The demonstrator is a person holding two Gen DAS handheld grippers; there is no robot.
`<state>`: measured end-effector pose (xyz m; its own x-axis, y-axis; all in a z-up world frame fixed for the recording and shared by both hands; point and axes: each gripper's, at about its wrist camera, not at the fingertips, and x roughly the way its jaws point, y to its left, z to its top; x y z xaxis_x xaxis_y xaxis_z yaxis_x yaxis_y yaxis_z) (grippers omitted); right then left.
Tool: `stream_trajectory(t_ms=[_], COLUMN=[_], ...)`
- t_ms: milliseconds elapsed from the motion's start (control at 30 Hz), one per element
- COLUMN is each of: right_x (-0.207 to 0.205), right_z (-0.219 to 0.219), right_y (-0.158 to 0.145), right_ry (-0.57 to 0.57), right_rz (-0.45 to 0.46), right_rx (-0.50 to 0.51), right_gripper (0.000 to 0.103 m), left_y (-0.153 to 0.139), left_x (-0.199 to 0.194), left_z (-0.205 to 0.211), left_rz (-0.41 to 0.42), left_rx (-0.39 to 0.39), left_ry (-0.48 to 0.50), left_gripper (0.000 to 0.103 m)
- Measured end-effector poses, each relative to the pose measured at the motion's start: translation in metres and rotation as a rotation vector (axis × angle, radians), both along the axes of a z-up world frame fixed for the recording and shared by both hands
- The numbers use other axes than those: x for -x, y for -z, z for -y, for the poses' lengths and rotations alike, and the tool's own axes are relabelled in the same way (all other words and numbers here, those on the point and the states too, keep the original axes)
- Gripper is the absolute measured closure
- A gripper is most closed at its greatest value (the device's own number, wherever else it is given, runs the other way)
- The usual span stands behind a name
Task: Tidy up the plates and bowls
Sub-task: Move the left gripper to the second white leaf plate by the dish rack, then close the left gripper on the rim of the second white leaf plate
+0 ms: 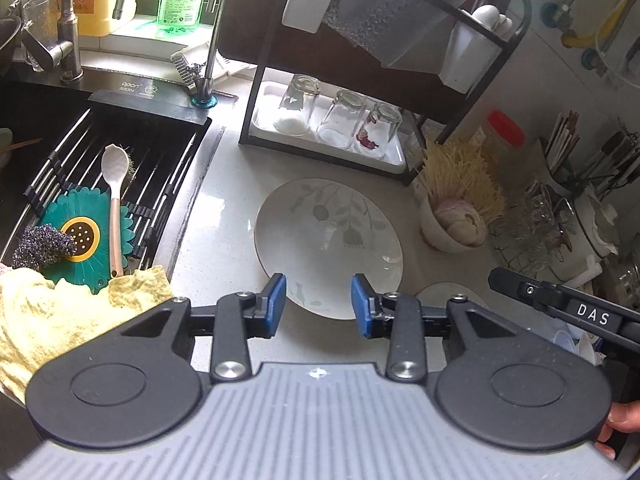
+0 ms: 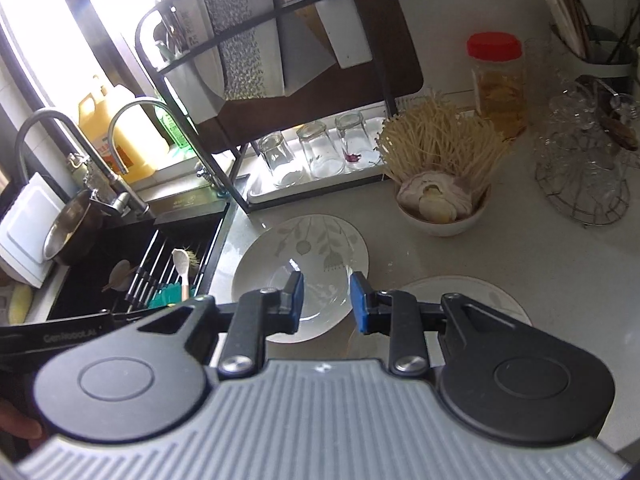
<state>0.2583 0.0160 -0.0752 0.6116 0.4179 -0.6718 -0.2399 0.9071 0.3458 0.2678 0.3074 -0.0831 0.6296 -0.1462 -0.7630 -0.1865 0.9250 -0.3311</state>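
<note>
Nearest the lens, left gripper (image 1: 319,300), blue pads spread with nothing between; right gripper (image 2: 326,300) likewise parted and empty. Beyond them, pale speckled countertop (image 1: 224,200), black sink (image 1: 24,120) with roll-up rack at left of frame, dish rack (image 1: 332,136) holding three upturned glasses at upper centre. White plate (image 1: 328,240) with faint grey leaf print, lying flat mid-frame just beyond both sets of fingertips, untouched. Second white plate (image 2: 468,300) at lower right, beside it.
</note>
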Motion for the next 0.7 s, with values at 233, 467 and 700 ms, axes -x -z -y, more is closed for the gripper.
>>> stream_trajectory(t_ms=[233,467,700], right_x=[-0.042,-0.076,-0.101], right_z=[-0.003,-0.012,-0.022], right_y=[0.032,0.063,0.084], right_ry=[-0.036,-0.077,-0.082], right_rz=[-0.065,-0.123,-0.146], right_rx=[0.007,0.010,0.026], right_gripper=[0.073,0.073,0.073], left_y=[0.031,0.062,0.081], left_x=[-0.034,-0.063,-0.087], left_z=[-0.013,-0.022,-0.028], left_rz=[-0.062,-0.117,-0.160], left_rx=[0.004,0.018,0.011], left_ry=[-0.052,-0.085,-0.086], left_gripper=[0.054,0.054,0.054])
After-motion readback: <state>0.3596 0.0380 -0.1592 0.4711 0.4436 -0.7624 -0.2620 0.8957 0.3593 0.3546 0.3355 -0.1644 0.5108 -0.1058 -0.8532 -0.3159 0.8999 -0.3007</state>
